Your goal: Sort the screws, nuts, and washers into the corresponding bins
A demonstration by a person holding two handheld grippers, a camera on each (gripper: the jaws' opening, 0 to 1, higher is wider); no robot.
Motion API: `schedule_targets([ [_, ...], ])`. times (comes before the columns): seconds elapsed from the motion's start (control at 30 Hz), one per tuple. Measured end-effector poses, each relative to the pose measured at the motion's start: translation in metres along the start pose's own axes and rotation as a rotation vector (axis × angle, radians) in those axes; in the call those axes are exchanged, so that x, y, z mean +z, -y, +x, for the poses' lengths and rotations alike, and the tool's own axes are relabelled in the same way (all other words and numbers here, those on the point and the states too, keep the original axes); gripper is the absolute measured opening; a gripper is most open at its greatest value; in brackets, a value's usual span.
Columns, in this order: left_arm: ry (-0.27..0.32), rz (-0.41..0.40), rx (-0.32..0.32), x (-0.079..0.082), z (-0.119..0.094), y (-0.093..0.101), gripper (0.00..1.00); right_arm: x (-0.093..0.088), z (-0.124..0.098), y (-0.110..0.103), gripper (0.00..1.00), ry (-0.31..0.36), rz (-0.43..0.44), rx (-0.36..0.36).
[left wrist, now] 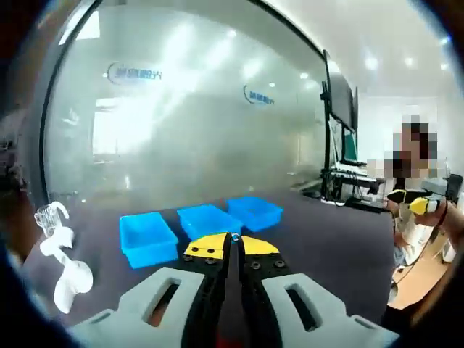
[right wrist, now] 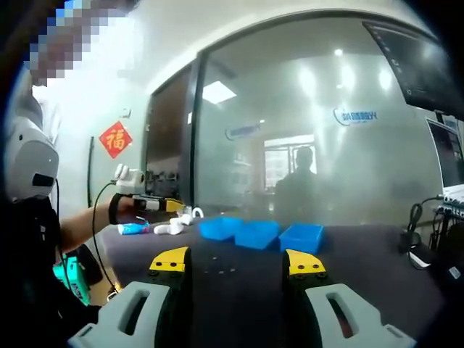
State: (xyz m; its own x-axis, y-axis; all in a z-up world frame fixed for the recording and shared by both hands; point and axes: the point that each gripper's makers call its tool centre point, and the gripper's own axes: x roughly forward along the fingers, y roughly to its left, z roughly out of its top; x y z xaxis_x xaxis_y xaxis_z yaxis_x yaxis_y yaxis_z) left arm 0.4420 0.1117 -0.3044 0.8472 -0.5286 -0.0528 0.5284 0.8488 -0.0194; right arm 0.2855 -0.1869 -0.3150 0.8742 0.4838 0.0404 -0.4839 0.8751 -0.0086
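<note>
So in the left gripper view the left tongs (left wrist: 233, 238) are pressed together, yellow tips meeting with nothing between them, hanging above the dark table (left wrist: 333, 239); just past the tips sit three blue bins (left wrist: 203, 225) in a row, side by side, and I can't tell what's in them from this angle; off to the left on the table there's a white plastic thing (left wrist: 64, 268) with a clear cup-like part next to it; far right, a person holds the other tongs with a yellow tip. In the right gripper view the right tongs (right wrist: 238, 262) are spread wide, holding nothing; between the tips there's a scatter of small hardware (right wrist: 217, 271) lying loose on the table (right wrist: 377, 261), too tiny to tell screws from nuts or washers; the three blue bins (right wrist: 261, 233) sit just beyond that; the left tongs (right wrist: 174, 206) come in from the left in a person's hand, near some white bits (right wrist: 174, 226) on the table; frosted glass wall (right wrist: 304, 145) behind everything
</note>
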Motion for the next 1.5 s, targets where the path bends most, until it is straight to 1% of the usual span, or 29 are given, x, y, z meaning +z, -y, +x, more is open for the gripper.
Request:
schedule_targets([
  [0.07, 0.001, -0.007, 0.000, 0.000, 0.006, -0.007, 0.05, 0.000, -0.001, 0.000, 0.45, -0.001, -0.001, 0.000],
  [0.13, 0.016, -0.001, 0.012, 0.003, 0.011, -0.014, 0.05, -0.001, -0.001, -0.001, 0.45, -0.003, -0.001, -0.001],
  [0.23, 0.027, 0.012, 0.019, 0.006, 0.019, -0.019, 0.04, -0.001, -0.003, -0.001, 0.45, 0.000, 0.005, -0.003],
  [0.33, 0.018, 0.038, 0.040, 0.007, 0.030, -0.028, 0.04, -0.004, -0.003, 0.001, 0.45, -0.006, 0.007, -0.006],
  [0.37, 0.023, 0.051, 0.044, 0.009, 0.034, -0.030, 0.04, -0.005, -0.004, 0.001, 0.45, -0.007, 0.008, -0.006],
  [0.5, 0.023, 0.051, 0.061, 0.012, 0.050, -0.042, 0.04, -0.005, -0.004, 0.002, 0.45, -0.006, 0.010, -0.010],
  [0.53, 0.021, 0.058, 0.073, 0.012, 0.054, -0.046, 0.03, -0.005, -0.004, 0.002, 0.45, -0.005, 0.012, -0.011],
  [0.67, 0.029, 0.040, 0.110, 0.014, 0.064, -0.061, 0.03, -0.005, -0.004, 0.003, 0.45, -0.004, 0.014, -0.016],
  [0.8, 0.034, 0.053, 0.177, 0.017, 0.075, -0.083, 0.03, -0.006, -0.003, 0.005, 0.45, -0.005, 0.017, -0.018],
  [0.9, 0.038, 0.044, 0.223, 0.017, 0.083, -0.098, 0.03, -0.006, -0.003, 0.005, 0.45, -0.005, 0.019, -0.017],
  [1.1, 0.024, 0.047, 0.286, 0.013, 0.096, -0.115, 0.03, -0.006, -0.001, 0.006, 0.45, -0.005, 0.023, -0.017],
  [1.17, 0.020, 0.043, 0.319, 0.010, 0.100, -0.123, 0.03, -0.006, -0.001, 0.007, 0.45, -0.005, 0.023, -0.018],
  [1.27, -0.007, 0.056, 0.377, 0.001, 0.102, -0.137, 0.03, -0.005, -0.002, 0.007, 0.45, -0.003, 0.023, -0.018],
  [1.3, -0.008, 0.051, 0.372, -0.003, 0.099, -0.132, 0.03, -0.005, -0.003, 0.008, 0.45, -0.002, 0.023, -0.019],
  [1.33, -0.012, 0.030, 0.379, -0.006, 0.101, -0.136, 0.03, -0.005, -0.003, 0.008, 0.45, -0.003, 0.023, -0.021],
  [1.37, -0.017, -0.007, 0.388, -0.012, 0.105, -0.141, 0.03, -0.005, -0.004, 0.009, 0.45, -0.003, 0.024, -0.022],
  [1.4, -0.033, -0.041, 0.392, -0.017, 0.108, -0.144, 0.03, -0.005, -0.004, 0.009, 0.45, -0.004, 0.024, -0.023],
  [1.43, -0.035, -0.039, 0.397, -0.019, 0.112, -0.148, 0.03, -0.005, -0.004, 0.010, 0.45, -0.005, 0.024, -0.024],
  [1.47, -0.040, -0.057, 0.415, -0.022, 0.113, -0.153, 0.03, -0.005, -0.004, 0.010, 0.45, -0.006, 0.024, -0.024],
  [1.5, -0.042, -0.049, 0.418, -0.023, 0.116, -0.154, 0.03, -0.005, -0.004, 0.009, 0.45, -0.006, 0.024, -0.024],
])
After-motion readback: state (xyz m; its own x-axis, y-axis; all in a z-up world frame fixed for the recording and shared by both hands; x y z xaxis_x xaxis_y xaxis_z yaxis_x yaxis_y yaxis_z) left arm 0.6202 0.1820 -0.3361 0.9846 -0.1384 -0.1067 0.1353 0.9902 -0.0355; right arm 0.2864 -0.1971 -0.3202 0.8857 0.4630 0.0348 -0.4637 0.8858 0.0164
